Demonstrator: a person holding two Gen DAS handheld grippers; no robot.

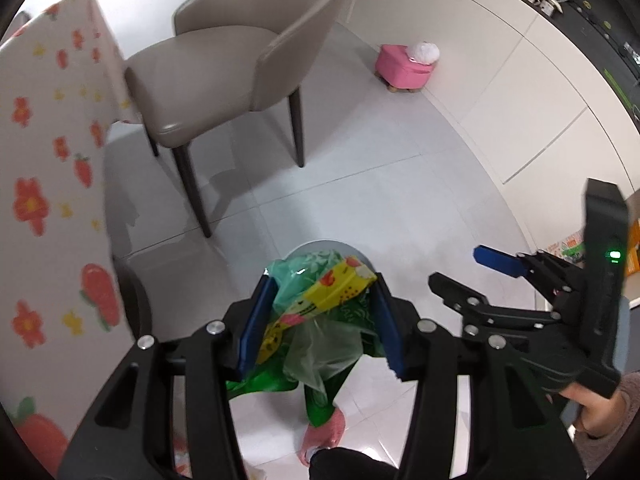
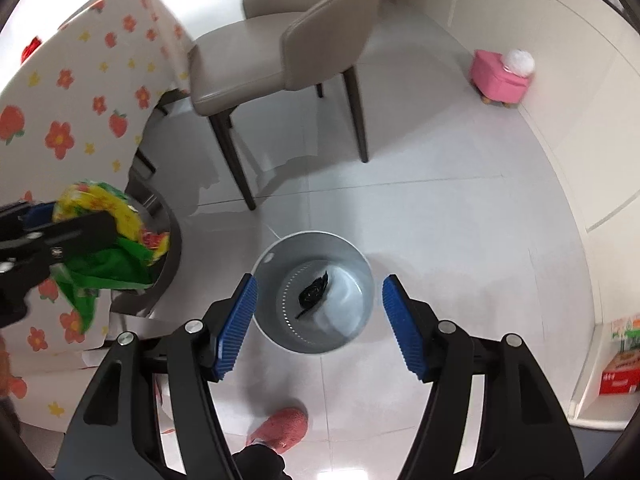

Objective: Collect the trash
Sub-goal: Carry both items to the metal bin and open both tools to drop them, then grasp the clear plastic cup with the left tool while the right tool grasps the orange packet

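My left wrist view looks steeply down past a held wrapper bundle [image 1: 316, 304]; my right sits directly above the bin [image 2: 276, 258]. Both share chair [image 1: 208, 76], pink stool [image 1: 404, 66], tiled floor [image 1: 380, 184].

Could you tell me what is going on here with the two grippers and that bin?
A person is clearing trash with a gripper in each hand. The left gripper is closed on a crumpled bundle of green and yellow wrappers above the floor near the grey bin. The right gripper hangs open and empty over the bin, which holds a small black scrap. A beige chair stands beyond.
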